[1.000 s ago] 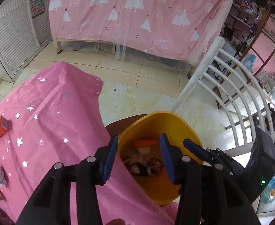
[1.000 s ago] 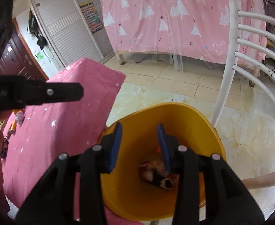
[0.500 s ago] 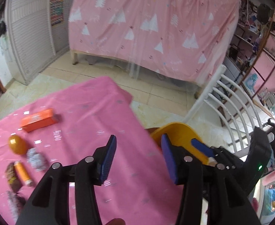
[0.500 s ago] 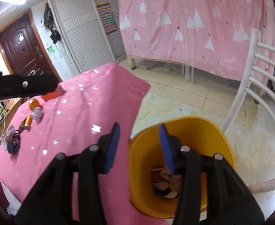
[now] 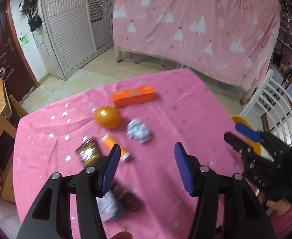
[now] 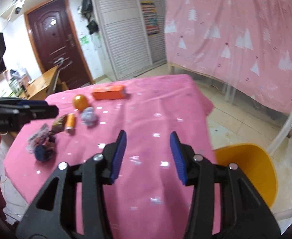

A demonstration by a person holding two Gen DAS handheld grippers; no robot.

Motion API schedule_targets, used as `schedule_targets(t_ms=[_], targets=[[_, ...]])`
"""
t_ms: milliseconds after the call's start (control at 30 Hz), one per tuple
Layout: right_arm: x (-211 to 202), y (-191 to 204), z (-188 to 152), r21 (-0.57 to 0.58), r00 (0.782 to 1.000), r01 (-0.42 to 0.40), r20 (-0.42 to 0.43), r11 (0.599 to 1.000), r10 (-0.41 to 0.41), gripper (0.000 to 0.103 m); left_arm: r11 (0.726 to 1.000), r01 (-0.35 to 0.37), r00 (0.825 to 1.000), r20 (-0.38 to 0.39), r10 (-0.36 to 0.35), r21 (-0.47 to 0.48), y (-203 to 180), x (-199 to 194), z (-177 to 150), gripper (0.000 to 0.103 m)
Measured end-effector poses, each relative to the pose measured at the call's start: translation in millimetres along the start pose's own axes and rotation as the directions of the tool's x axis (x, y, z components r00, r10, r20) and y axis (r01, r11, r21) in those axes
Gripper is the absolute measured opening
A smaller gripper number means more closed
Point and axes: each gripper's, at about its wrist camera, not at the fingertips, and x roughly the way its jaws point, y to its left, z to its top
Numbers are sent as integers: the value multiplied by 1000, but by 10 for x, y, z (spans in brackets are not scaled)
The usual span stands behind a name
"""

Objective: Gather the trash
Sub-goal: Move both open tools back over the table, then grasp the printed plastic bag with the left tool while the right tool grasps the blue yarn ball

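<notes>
Trash lies on the pink star-patterned table (image 5: 175, 107): an orange box (image 5: 134, 96), an orange ball (image 5: 106, 117), a crumpled silver wrapper (image 5: 139, 132), a small orange tube (image 5: 116, 148), a dark snack packet (image 5: 88, 152) and a blurred wrapper pile (image 5: 116, 201). My left gripper (image 5: 146, 159) is open and empty above the table, the pile just below its left finger. My right gripper (image 6: 146, 144) is open and empty over the table's right part. The yellow trash bin (image 6: 249, 167) stands off the table's right edge.
A white slatted chair (image 5: 273, 99) stands beside the bin. A pink tree-print sheet (image 5: 195, 29) hangs behind. A wooden desk (image 6: 40, 83), a dark door (image 6: 54, 39) and white shutter doors (image 5: 72, 25) are at the left. The right gripper (image 5: 245, 137) shows in the left wrist view.
Both grippers swung left, away from the yellow bin and over the table. The trash items came into view. Both stayed open and empty.
</notes>
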Motion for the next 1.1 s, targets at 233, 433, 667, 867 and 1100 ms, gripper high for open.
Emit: schedule_targets(t_ms=[233, 433, 667, 867, 1100], targets=[[21, 347, -25, -68, 999, -34, -23, 997, 32, 43, 999, -21, 999, -31, 20, -39, 362, 19, -289, 51], [-8, 499, -51, -89, 999, -37, -32, 995, 34, 43, 993, -19, 999, -35, 15, -118, 595, 61, -528, 51], [-20, 757, -73, -132, 996, -82, -46, 988, 76, 43, 988, 14, 1000, -16, -16, -156, 756, 29, -701, 50], [-41, 1067, -82, -177, 985, -171, -67, 969, 162, 43, 983, -6, 1000, -1, 6, -186, 941, -20, -808, 25], [30, 1470, -147, -239, 963, -262, -119, 935, 240, 43, 986, -19, 1000, 11, 21, -165, 1073, -56, -901, 14]])
